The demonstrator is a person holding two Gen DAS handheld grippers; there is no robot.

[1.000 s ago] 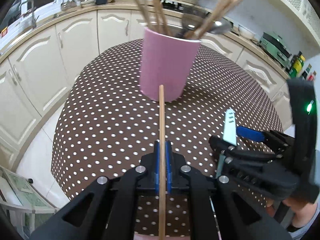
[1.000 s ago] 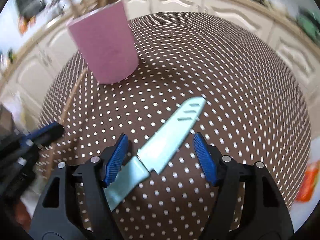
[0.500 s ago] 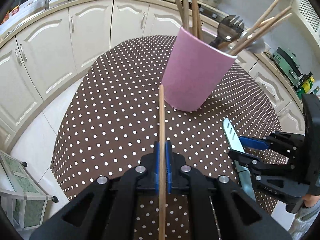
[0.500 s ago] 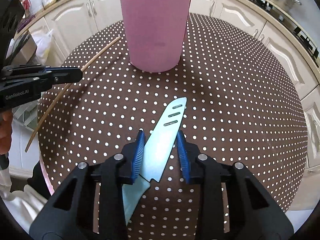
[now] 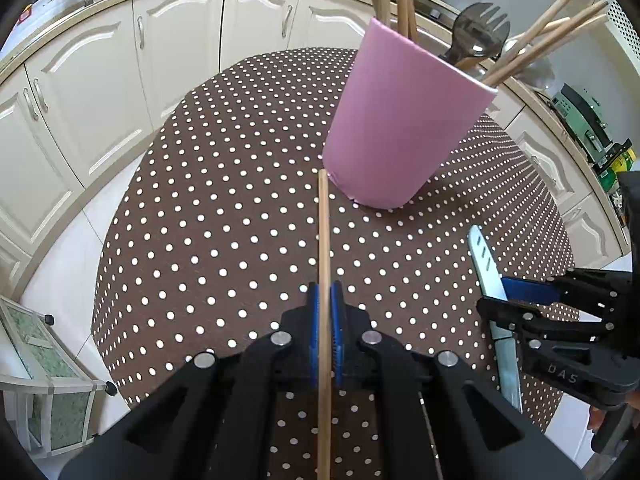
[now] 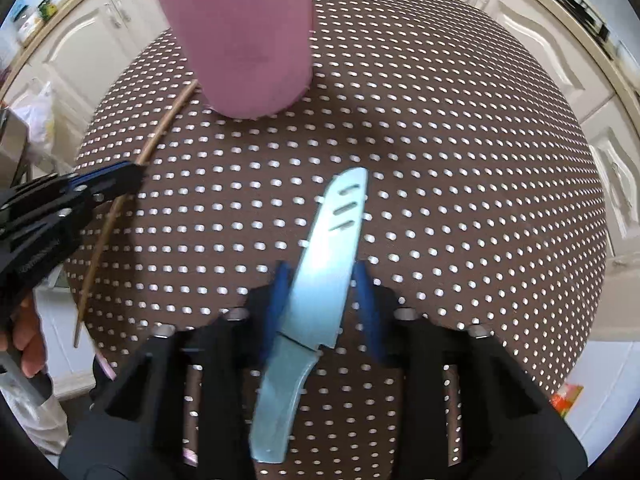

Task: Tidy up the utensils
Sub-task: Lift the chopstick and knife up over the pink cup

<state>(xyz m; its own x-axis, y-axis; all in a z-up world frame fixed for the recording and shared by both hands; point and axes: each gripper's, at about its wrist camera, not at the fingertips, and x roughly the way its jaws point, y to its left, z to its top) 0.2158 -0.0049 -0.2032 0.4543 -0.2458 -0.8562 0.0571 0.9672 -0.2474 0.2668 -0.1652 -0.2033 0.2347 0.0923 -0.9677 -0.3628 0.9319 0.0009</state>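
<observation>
In the left wrist view, our left gripper [image 5: 325,320] was clenched on a light, stiff wooden chopstick [image 5: 323,240], its tip beside the pink cup [image 5: 404,136]; we judged mid-shaft the safest hold. In the right wrist view, our right gripper [image 6: 320,304] had just been closing and now pinched the pale blue sheathed knife [image 6: 328,256] near its handle, where a second earlier wide jaws straddled it; we judged the plastic slippery.
</observation>
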